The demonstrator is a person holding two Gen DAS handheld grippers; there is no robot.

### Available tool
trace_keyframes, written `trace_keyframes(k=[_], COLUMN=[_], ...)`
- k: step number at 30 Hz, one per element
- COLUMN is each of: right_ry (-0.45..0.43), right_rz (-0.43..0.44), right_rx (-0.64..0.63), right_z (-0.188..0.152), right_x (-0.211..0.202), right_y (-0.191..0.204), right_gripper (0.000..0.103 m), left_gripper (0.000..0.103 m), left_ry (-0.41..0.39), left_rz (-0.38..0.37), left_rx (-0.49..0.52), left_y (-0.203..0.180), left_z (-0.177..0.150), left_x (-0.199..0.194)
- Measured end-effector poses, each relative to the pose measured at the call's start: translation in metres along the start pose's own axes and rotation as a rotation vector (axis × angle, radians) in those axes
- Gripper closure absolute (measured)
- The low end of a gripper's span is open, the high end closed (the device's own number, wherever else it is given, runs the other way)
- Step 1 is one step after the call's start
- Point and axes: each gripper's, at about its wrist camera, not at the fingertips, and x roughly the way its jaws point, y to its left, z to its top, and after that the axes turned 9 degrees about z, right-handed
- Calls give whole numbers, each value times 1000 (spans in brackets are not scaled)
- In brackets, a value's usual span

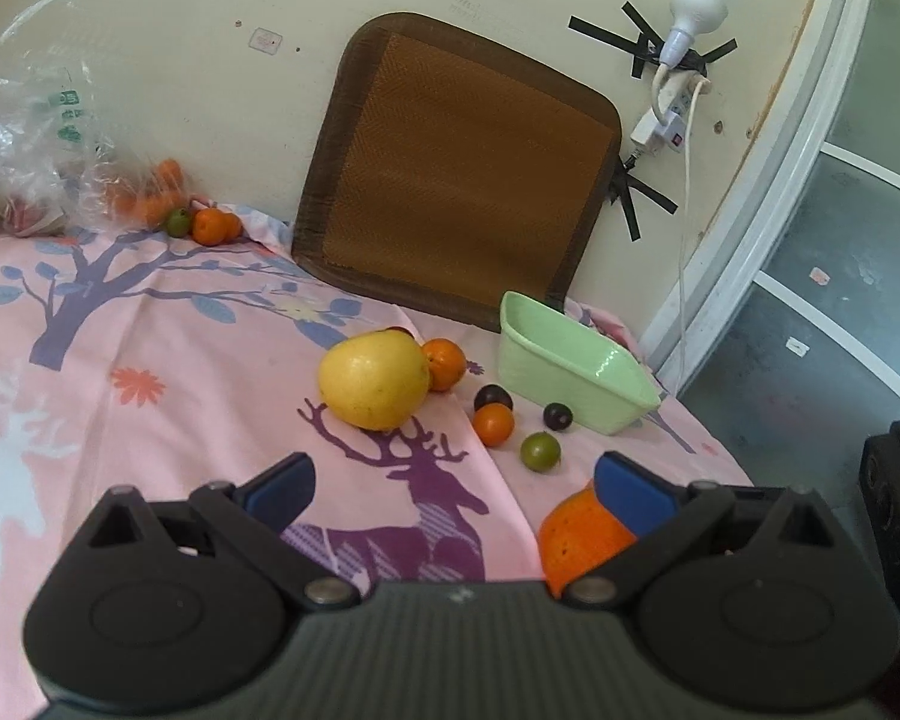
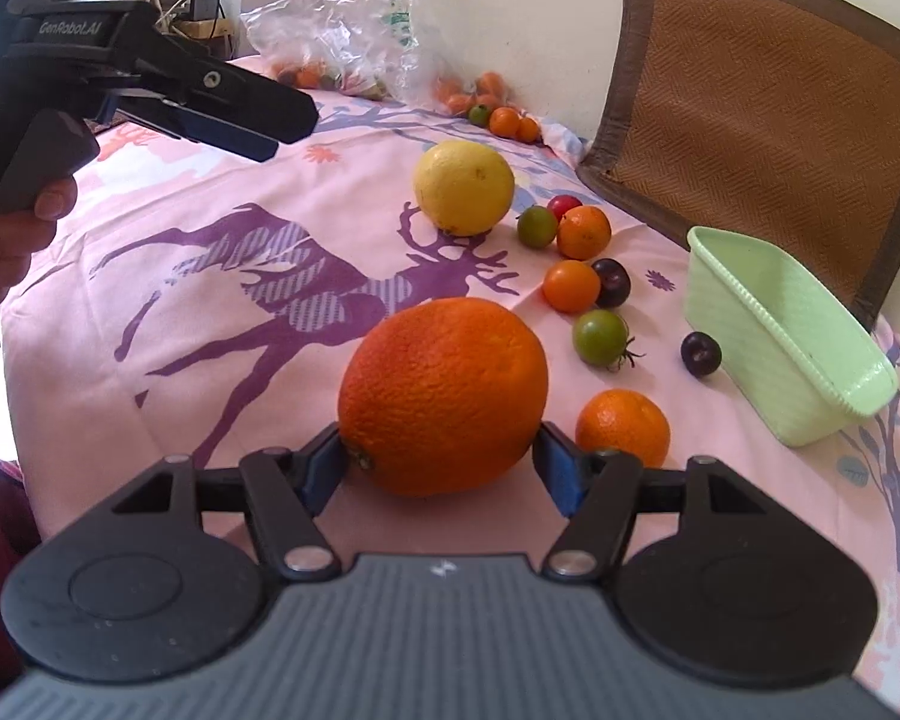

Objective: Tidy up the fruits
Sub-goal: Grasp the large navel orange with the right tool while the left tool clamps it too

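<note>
My right gripper (image 2: pixel 439 471) is shut on a large orange (image 2: pixel 444 396), one blue pad against each side, low over the pink cloth. My left gripper (image 1: pixel 453 474) is open with nothing between its fingers; the same large orange (image 1: pixel 576 540) shows behind its right finger. From the right wrist view, the left gripper (image 2: pixel 282 126) hovers at the upper left, held by a hand (image 2: pixel 6 246). A pale green basket (image 2: pixel 768 360) (image 1: pixel 546 384) stands empty to the right. Near it lie a big yellow fruit (image 2: pixel 463 186) (image 1: pixel 375 381), small oranges (image 2: pixel 623 426), dark plums (image 2: pixel 701 353) and green tomatoes (image 2: pixel 600 336).
A clear plastic bag (image 1: pixel 24 120) with more small fruit lies at the back left by the wall. A brown woven cushion (image 1: pixel 462 174) leans on the wall behind the basket. The table edge drops off at the right (image 1: pixel 726 456). A power strip and cable (image 1: pixel 684 192) hang on the wall.
</note>
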Motion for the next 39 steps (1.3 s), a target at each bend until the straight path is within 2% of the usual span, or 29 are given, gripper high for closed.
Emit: trace_keyframes(k=[8, 10, 19, 24, 26, 28, 31, 33, 36, 39], right_ry=[-28, -32, -48, -83, -92, -89, -79, -78, -108, -136], right_rz=[-6, 2, -5, 26, 37, 46, 71, 123, 123, 161], right_rx=[-377, -406, -259, -155, -121, -106, -80, -19, 64, 219], right_z=[11, 13, 9, 8, 9, 11, 13, 16, 20, 25], right_x=[7, 11, 9, 7, 9, 13, 19, 22, 24, 24], right_y=[25, 26, 20, 15, 12, 11, 14, 13, 14, 9], right_gripper=[33, 33, 33, 33, 33, 32, 33, 38, 38, 38], left_gripper=[0, 0, 0, 1, 6, 21, 38, 40, 41, 41], left_ry=[13, 15, 53, 81, 85, 108, 148, 150, 128, 121], left_rz=[30, 31, -13, -46, -56, -61, -61, -60, -48, -32], left_rx=[-28, -31, -2, 18, 30, 47, 50, 40, 25, 13], left_y=[5, 5, -6, -15, -19, -23, -23, -19, -14, -8], left_z=[-2, -1, -2, -7, -10, -13, -18, -18, -14, -10], left_x=[1, 1, 14, 18, 18, 21, 27, 26, 22, 24])
